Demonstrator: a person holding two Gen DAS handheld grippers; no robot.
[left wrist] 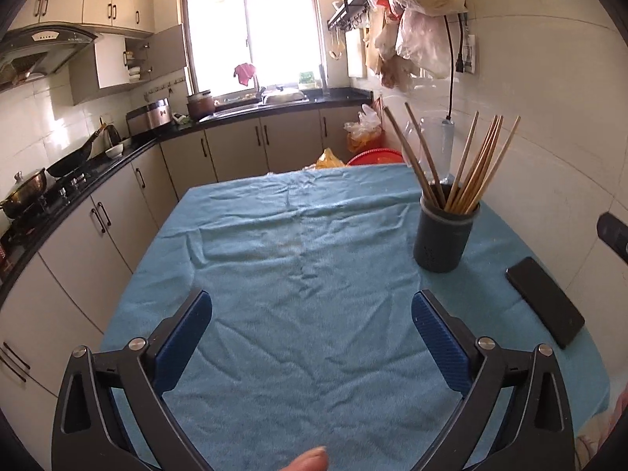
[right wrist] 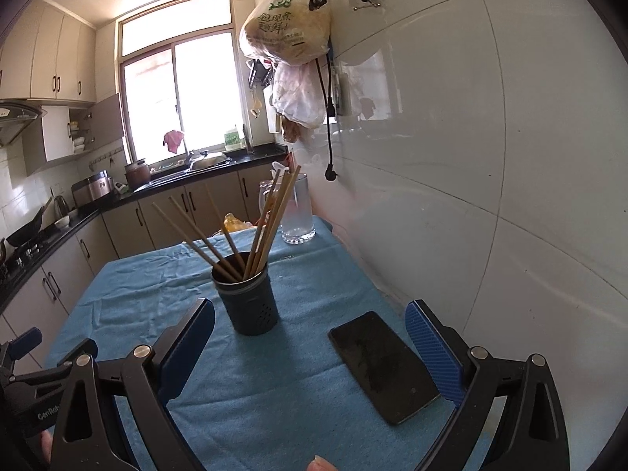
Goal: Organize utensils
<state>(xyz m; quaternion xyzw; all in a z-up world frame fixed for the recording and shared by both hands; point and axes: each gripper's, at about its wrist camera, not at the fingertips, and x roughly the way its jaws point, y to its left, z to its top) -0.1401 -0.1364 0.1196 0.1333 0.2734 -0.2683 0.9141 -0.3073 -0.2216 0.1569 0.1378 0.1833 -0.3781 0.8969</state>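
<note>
All chopsticks stand in the holder at two o'clock; the tabletop shows none loose, so the task looks finished. Left gripper and right gripper fingers spread wide, empty.

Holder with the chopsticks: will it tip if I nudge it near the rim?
Probably. The holder is tall and narrow on wrinkled cloth, so it may catch rather than slide. The chopsticks lean outward, likely adding top weight.

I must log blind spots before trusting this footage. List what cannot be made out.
- Lower ends of the wooden chopsticks: hidden inside the dark cylindrical holder, both views.
- Clear glass jug: mostly behind chopsticks, left view.
- Black flat phone: screen dark, nothing readable.
</note>
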